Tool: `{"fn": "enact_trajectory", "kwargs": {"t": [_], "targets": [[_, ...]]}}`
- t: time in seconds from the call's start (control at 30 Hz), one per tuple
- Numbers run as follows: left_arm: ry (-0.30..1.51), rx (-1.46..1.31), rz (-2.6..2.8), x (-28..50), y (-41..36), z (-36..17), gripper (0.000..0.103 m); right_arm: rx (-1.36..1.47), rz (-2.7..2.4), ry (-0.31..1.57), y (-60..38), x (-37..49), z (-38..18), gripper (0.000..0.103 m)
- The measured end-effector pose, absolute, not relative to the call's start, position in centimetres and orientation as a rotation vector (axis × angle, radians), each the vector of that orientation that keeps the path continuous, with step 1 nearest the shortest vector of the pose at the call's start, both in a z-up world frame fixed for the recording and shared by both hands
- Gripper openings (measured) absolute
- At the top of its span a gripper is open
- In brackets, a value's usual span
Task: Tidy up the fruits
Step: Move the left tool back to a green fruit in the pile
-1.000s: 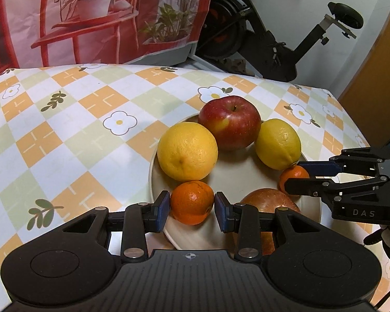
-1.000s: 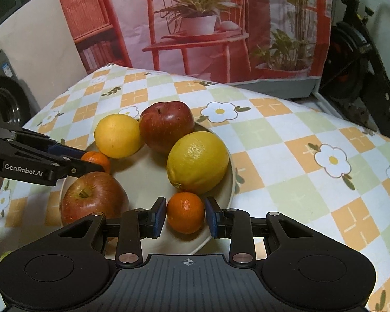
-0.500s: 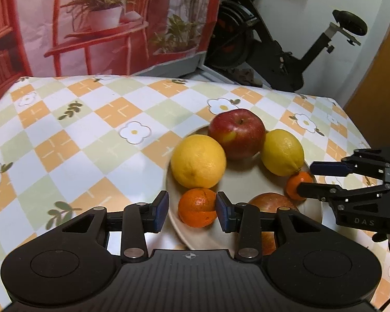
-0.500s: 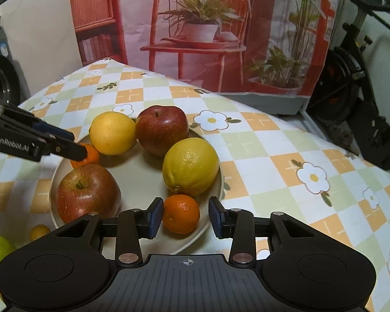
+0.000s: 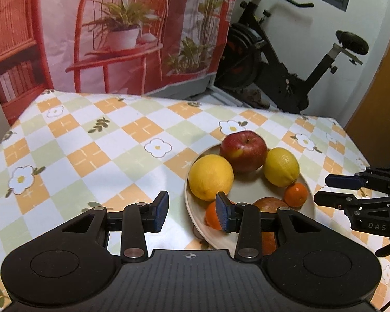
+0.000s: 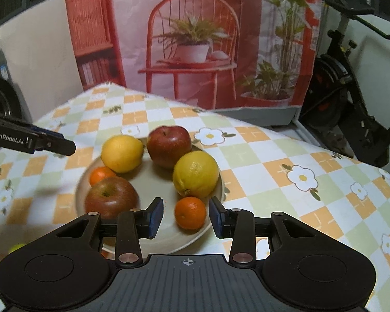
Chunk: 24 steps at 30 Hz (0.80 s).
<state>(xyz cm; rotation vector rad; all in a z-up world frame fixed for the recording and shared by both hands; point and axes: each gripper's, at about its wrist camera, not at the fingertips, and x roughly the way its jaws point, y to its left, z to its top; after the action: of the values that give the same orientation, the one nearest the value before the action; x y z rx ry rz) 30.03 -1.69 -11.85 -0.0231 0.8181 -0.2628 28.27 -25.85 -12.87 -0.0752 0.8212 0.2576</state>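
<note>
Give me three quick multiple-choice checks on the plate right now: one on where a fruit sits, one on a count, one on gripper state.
1. Where is the mandarin nearest the right gripper?
A. On the tablecloth
B. On the plate, in front of a lemon
C. Between closed fingers

2. How many red apples are on the plate?
A. One
B. Two
C. Three

3. What state is the left gripper in?
A. Open, empty
B. Shut on a mandarin
C. Shut on an apple

Answers:
1 B: the mandarin lies on the plate just below the lemon.
2 B: a far apple and a near apple.
3 A: its pads stand apart over the tablecloth with nothing between them.
</note>
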Motion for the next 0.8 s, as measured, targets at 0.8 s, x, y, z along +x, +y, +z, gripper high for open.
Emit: {"fn": "enact_trajectory", "kwargs": {"t": [0.8], "targets": [[0.735, -0.06, -0.241, 21.7, -1.1, -10.8, 0.042, 0.136, 0.233, 0.731, -23.6, 19.1, -13.5, 0.036]]}}
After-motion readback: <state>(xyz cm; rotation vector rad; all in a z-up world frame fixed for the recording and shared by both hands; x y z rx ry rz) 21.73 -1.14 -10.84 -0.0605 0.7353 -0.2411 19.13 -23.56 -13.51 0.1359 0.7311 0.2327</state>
